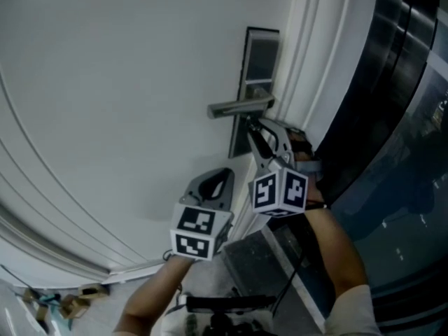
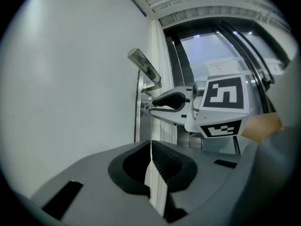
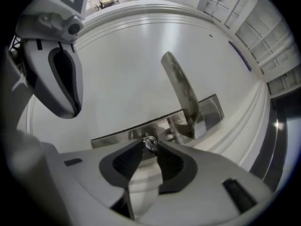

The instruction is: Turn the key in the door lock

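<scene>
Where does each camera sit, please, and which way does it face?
Head view: on the head, looking down at the door; forearms, left gripper, right gripper show.
Left gripper view: on the left gripper, facing the handle; own shut jaws show.
Right gripper view: on the right gripper, facing the key its jaws pinch.
All share the handle.

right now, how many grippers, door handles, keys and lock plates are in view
grippers: 2 (left gripper, right gripper)
door handle: 1
key: 1
lock plate: 1
total: 5
</scene>
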{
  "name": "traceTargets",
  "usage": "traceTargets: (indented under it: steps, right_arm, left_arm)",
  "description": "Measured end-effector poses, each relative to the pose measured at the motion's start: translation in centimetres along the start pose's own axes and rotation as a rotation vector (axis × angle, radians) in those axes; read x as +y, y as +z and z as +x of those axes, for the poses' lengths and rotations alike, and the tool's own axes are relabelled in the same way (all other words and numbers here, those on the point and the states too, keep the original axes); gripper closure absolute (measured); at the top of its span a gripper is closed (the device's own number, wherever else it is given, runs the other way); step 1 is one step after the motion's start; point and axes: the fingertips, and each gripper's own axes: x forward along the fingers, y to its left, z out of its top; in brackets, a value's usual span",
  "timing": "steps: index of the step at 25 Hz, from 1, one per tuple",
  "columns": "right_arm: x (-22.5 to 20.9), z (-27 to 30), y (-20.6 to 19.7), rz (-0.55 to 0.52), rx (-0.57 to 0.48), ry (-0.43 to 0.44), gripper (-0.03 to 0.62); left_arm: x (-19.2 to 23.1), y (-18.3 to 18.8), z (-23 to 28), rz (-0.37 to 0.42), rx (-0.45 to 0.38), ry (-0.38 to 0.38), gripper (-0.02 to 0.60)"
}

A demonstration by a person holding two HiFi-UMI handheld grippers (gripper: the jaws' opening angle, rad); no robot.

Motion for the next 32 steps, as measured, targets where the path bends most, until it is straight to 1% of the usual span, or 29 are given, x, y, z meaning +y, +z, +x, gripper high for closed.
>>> traceTargets:
  steps: [1,2,3,4,5,6,9,10,13,17,22,25,27,32]
  right_arm:
    - [0.0,0.1,-0.1,0.000,-0.002,-0.002,0.498]
    - [0.0,0.1,-0.2,0.010,-0.005,-0.003,0.510]
    - [0.0,0.1,-0.2,0.033,-0.010,-0.002,0.562]
    - [-0.1,0.1,-0.2,0.072,-0.016,0.003,0.575]
    - [-0.2,0.1,-0.2,0.132,-0.024,0.016,0.576]
    - [-0.2,0.0,-0.2,0.218,-0.033,0.038,0.576]
    - [-0.8,0.0,-0.2,0.521,-0.070,0.118,0.576]
    - [-1.0,0.0,-0.2,0.586,-0.077,0.132,0.576]
    - [-1.2,0.0,-0.2,0.720,-0.081,0.154,0.576]
    - [-1.4,0.1,-0.6,0.992,-0.097,0.218,0.571]
    - [-1.6,-0.1,-0.6,1.218,-0.127,0.241,0.569]
    - [-1.7,-0.1,-0.8,1.318,-0.141,0.260,0.567]
    - [-1.6,0.0,-0.9,1.390,-0.150,0.279,0.565]
    - [-1.8,0.1,-1.2,1.625,-0.192,0.339,0.559]
  left_arm:
    - [0.1,0.0,0.0,-0.001,0.000,0.002,0.563]
    - [0.2,-0.1,0.0,-0.002,0.001,0.004,0.563]
    - [0.4,-0.2,0.0,-0.004,0.001,0.008,0.563]
    - [0.5,-0.2,0.0,-0.006,0.001,0.010,0.563]
    - [0.6,-0.3,-0.1,-0.008,0.002,0.010,0.563]
    - [0.5,-0.3,0.0,-0.009,0.003,0.009,0.563]
    - [0.3,-0.4,0.2,-0.012,0.006,0.001,0.563]
    - [0.2,-0.4,0.3,-0.011,0.007,-0.001,0.563]
    - [0.0,-0.4,0.5,-0.009,0.008,-0.008,0.563]
    - [-0.4,-0.4,0.6,-0.009,0.009,-0.016,0.563]
    - [-0.3,-0.5,0.4,-0.011,0.010,-0.013,0.563]
    - [-0.2,-0.5,0.4,-0.011,0.010,-0.010,0.563]
    - [0.0,-0.5,0.4,-0.011,0.009,-0.008,0.563]
    - [-0.1,-0.6,0.4,-0.014,0.011,-0.009,0.563]
